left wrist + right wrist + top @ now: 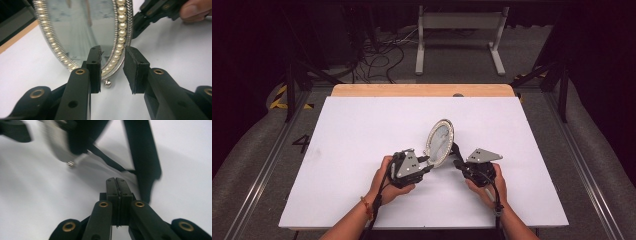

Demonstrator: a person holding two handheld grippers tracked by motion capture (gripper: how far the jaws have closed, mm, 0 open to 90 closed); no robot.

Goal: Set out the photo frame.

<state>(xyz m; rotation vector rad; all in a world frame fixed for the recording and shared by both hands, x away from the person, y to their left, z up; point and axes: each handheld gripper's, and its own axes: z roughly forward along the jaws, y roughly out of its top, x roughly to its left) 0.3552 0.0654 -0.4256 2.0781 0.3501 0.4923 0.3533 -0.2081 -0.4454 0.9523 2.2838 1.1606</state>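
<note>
In the left gripper view, the left claw point(112, 71) stands part open, its jaws straddling the lower rim of an oval mirror point(82, 32) without visibly pressing it; a small metal ball foot point(108, 83) sits just under the rim. The right claw point(117, 188) is fully closed with nothing seen between its jaws, next to the mirror's black back stand point(142, 157). In the high view the mirror point(439, 142) stands tilted near the middle of the white table point(362, 130), between both claws. It looks stiff, light and breakable, its glass slick; the pearl-beaded frame point(121, 27) probably gives the safest hold, edge-on and gently.
</note>
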